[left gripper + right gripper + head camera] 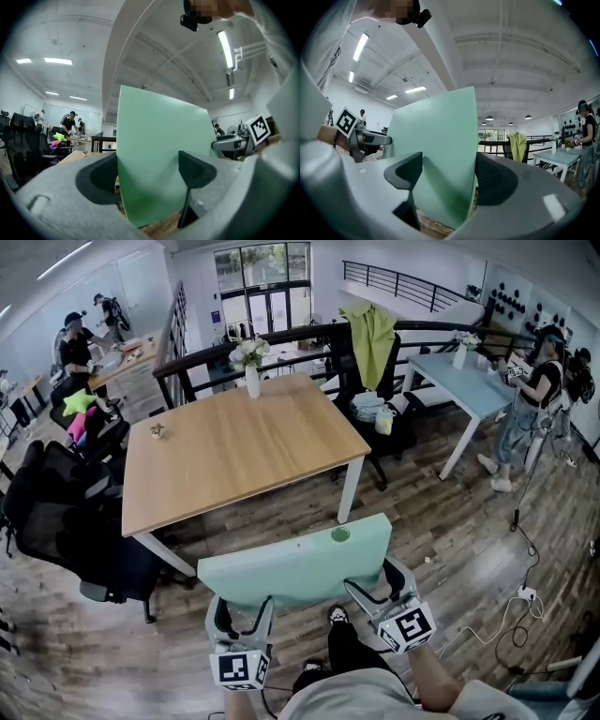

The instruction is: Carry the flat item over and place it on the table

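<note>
— Left gripper first: what does it have?
— Its jaws are clamped on the near left edge of a pale green flat board. In the left gripper view the sheet stands between the two dark pads and touches both.
— And the board itself?
— It is held up in the air, roughly level, with its long side running left to right and rising a little to the right. A round hole sits near its far right corner. Below it is the dark wooden plank floor; no part of it lies on a table.
— The right gripper?
— Closed on the near right edge of the same board, which fills the gap between its pads in the right gripper view.
— Where is the table?
— A light wooden table with white legs stands just beyond the board's far edge. A white vase of flowers is at its far side and a small object near its left side; what that object is I cannot tell.
— Anything round about?
— Black office chairs at the left, a yellow-green cloth draped over a chair behind the table, then a pale blue table, with a person standing at the far right.
</note>
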Demonstrator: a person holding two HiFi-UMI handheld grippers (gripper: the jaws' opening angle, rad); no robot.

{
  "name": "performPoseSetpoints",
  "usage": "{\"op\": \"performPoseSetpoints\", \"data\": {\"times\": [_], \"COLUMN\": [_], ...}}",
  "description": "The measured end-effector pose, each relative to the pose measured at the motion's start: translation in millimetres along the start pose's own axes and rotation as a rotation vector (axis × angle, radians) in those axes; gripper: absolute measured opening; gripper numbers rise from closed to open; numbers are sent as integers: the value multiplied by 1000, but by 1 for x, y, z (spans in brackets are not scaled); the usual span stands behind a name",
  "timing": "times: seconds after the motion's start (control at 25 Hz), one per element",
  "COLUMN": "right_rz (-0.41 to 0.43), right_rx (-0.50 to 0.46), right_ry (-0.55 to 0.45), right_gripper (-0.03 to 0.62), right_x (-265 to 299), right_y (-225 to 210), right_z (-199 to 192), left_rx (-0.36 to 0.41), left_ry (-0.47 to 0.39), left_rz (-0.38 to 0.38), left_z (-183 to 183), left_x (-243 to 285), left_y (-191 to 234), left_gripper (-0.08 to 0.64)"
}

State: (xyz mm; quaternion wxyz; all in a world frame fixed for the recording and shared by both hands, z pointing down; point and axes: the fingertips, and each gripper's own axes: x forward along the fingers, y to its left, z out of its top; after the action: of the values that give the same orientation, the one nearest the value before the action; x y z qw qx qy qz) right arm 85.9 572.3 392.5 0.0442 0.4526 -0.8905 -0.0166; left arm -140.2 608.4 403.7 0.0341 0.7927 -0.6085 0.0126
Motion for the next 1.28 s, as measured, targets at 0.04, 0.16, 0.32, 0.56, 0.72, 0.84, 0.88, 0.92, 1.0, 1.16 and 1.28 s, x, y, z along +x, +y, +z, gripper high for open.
{"op": "performPoseSetpoints", "data": {"times": [0.04, 0.16, 0.32, 0.56, 0.72, 0.84, 0.88, 0.92, 1.0, 1.16, 1.28], "right_rz": [-1, -2, 1, 8, 24, 31, 35, 39, 44, 61, 74], "right_rx": [0, 0, 9, 21, 17, 17, 17, 16, 19, 26, 16], "right_ry": [0, -6, -18, -20, -19, -26, -27, -25, -19, -18, -32], "right_gripper": [362, 362, 362, 362, 362, 362, 362, 362, 362, 362, 362], "right_x": [3, 16, 37, 79, 113, 136, 142, 148, 159, 177, 189], "right_y": [-3, -14, -33, -75, -109, -135, -143, -151, -168, -200, -221], "right_z": [-1, -3, -5, -14, -11, -9, -8, -9, -11, -14, -11], "left_rx": [-2, -2, 17, 27, 31, 30, 30, 30, 28, 29, 33], "left_ry": [2, 3, 7, 19, 35, 40, 41, 43, 49, 49, 38], "left_rz": [0, 0, 0, 8, 21, 30, 32, 34, 37, 52, 67], "left_z": [-1, -1, 2, 0, 3, 7, 8, 9, 9, 12, 14], "left_x": [5, 22, 50, 108, 152, 184, 194, 204, 223, 257, 276], "left_y": [0, 3, 8, 14, 17, 18, 17, 16, 13, 6, 0], "left_gripper": [411, 411, 411, 411, 411, 411, 411, 411, 411, 411, 411]}}
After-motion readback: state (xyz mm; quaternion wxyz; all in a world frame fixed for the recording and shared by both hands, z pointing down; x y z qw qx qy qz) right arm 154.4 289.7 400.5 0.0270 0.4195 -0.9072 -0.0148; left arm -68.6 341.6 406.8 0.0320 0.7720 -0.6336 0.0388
